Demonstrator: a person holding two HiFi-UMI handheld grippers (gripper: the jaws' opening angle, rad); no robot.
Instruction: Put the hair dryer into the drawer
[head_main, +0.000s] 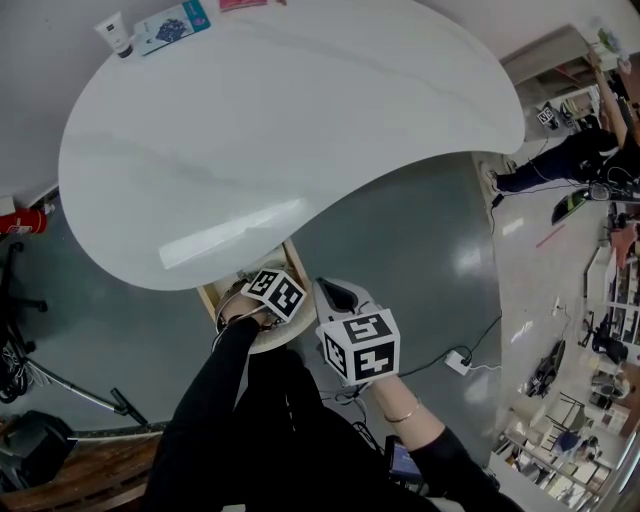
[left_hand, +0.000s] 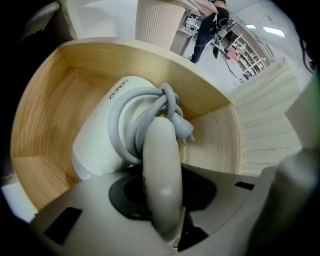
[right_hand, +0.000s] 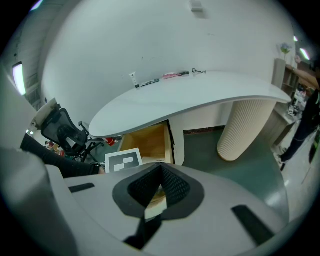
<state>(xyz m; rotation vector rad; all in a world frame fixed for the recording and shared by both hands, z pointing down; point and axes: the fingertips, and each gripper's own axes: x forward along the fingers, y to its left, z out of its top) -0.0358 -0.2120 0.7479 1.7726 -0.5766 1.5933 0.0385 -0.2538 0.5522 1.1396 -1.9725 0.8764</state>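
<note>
Left gripper sits closest to the lens in its own view, pointing almost straight down into the open pale wooden drawer. Its jaws are closed on the rounded white handle of the white hair dryer, and the handle runs up btwn the black pads. The hair dryer body is inside the drawer, w/ a grey cord wound round it in loops and the plug end tucked at the top; can't tell whether the body touches the drawer floor. Head view: the black-sleeved left arm reaches down and forward, so the left gripper's marker cube is over the drawer, just under the edge of the curved white tabletop. Right gripper is held just beside it, to the right of the drawer and tilted down less steeply, on a bare wrist w/ a thin bracelet. Its ribbed black pads meet at the tips w/ nothing btwn them. Writing: grey letters on the dryer body start "ZER", rest unclear. Print on the white tube and blue packet at the tabletop's far edge is too small to read.
</note>
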